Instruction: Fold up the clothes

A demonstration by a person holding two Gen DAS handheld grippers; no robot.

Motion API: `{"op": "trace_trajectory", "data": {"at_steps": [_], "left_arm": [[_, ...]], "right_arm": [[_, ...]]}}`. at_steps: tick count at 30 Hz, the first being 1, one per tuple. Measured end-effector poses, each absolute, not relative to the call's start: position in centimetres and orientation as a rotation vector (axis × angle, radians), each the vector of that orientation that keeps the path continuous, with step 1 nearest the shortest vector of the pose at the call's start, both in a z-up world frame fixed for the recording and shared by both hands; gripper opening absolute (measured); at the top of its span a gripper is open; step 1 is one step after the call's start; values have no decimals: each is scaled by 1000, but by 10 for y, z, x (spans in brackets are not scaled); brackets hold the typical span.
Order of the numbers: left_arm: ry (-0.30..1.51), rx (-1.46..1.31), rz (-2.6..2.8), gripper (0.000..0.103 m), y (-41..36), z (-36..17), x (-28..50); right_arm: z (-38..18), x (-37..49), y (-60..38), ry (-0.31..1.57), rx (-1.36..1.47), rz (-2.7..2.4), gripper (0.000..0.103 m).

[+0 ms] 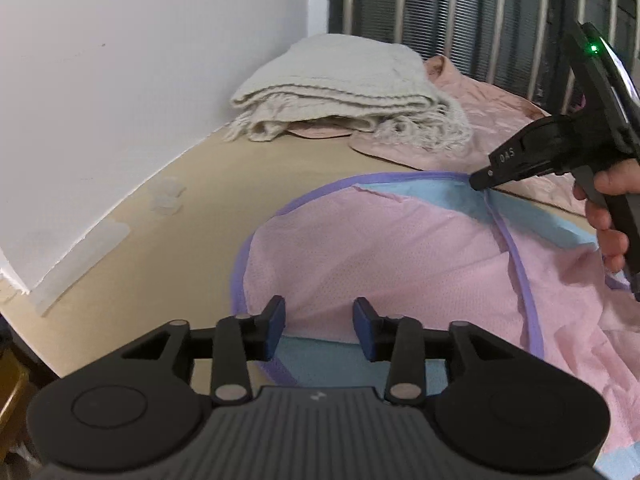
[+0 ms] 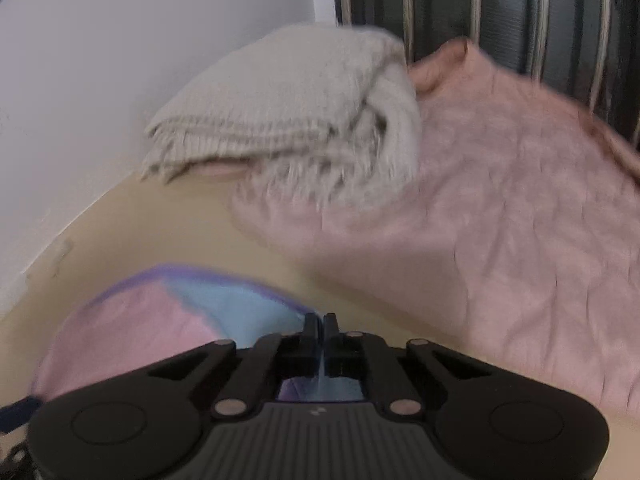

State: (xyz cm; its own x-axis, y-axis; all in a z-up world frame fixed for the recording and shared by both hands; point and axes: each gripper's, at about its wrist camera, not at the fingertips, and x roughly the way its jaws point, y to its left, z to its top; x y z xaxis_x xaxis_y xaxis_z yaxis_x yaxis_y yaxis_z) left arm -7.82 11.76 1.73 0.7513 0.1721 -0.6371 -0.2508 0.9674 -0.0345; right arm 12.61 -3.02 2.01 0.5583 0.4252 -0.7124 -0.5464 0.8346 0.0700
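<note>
On my far left the white wall [image 1: 120, 80] runs along the edge of the tan table [image 1: 180, 240], with a few strips of pale tape [image 1: 168, 200] stuck near the join. Back by the wall sits a folded cream blanket [image 1: 340, 88] with fringed ends, resting partly on a crumpled pink sheet [image 1: 480, 120] that spreads off to the right; behind both stands a dark slatted headboard [image 1: 460, 8].

In front of me lies the pink and blue garment [image 1: 400, 248], trimmed in purple, flat on the table. My left gripper [image 1: 319, 326] hovers at its near edge, fingers spread apart with nothing between them.

Further right, my right gripper [image 1: 480, 179] is pinched down on the garment's far purple hem, with my right hand [image 1: 612, 216] wrapped round the handle. From its own blurred camera the fingers sit pressed together on what looks like a thin fold of blue fabric. The pink sheet lies just beyond that hem, close to the right gripper's tip.
</note>
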Motion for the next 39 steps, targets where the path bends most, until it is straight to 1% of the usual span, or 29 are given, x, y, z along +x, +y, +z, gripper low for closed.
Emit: {"op": "trace_trajectory", "data": {"at_steps": [1, 2, 4, 5, 6, 7, 9, 12, 13, 15, 18, 19, 20, 21, 22, 28, 29, 30, 31, 32, 33, 34, 37, 38, 39], "left_arm": [[680, -146, 231, 41, 121, 19, -80], [672, -174, 223, 41, 123, 21, -82], [636, -226, 155, 48, 124, 29, -92], [627, -241, 105, 50, 120, 33, -96], [634, -251, 52, 52, 114, 34, -96], [641, -260, -1, 53, 108, 35, -96], [659, -254, -81, 53, 93, 32, -91], [685, -197, -122, 51, 67, 23, -81], [690, -179, -128, 51, 61, 21, -80], [705, -164, -135, 50, 56, 17, -81], [700, -159, -118, 48, 56, 13, -85], [696, -154, -109, 47, 56, 13, -86], [692, -144, -98, 47, 56, 12, -87], [689, -123, -81, 47, 53, 12, -86], [686, -102, -64, 47, 51, 12, -85], [690, -47, -10, 47, 39, 12, -73], [693, -50, -10, 47, 39, 13, -71], [692, -65, -13, 47, 42, 15, -71], [687, -83, -21, 47, 45, 17, -72], [670, -106, -42, 47, 51, 21, -77], [662, -120, -72, 47, 57, 22, -82], [659, -133, -107, 47, 63, 23, -86], [694, -150, -188, 47, 72, 17, -93], [701, -141, -197, 47, 71, 15, -94], [696, -109, -197, 47, 67, 13, -95]], "right_arm": [[23, 127, -28, 800, -166, 589, 5], [28, 127, -27, 819, -159, 606, 11], [47, 111, -45, 791, -120, 644, 29], [57, 97, -64, 751, -94, 640, 49], [66, 81, -83, 709, -67, 630, 61], [70, 67, -105, 697, -38, 608, 64], [68, 45, -148, 717, 25, 556, 64], [43, 25, -189, 794, 97, 467, 63], [37, 22, -193, 799, 104, 458, 62], [27, 18, -198, 803, 122, 451, 55], [21, 15, -182, 774, 97, 525, 54], [20, 14, -174, 764, 71, 545, 52], [18, 14, -166, 755, 41, 564, 38], [16, 16, -160, 761, 14, 562, 9], [13, 19, -154, 772, -13, 552, 2], [18, 60, -178, 752, 57, 469, 3], [21, 67, -180, 765, 66, 470, 5], [24, 73, -182, 778, 75, 471, 9], [30, 69, -186, 769, 72, 474, 12], [37, 62, -190, 751, 64, 478, 20], [45, 47, -197, 717, 59, 497, 34], [48, 29, -204, 687, 59, 527, 39], [44, -17, -218, 660, 61, 628, 38], [38, -30, -217, 669, 46, 650, 35], [31, -39, -214, 676, 21, 657, 34]]}}
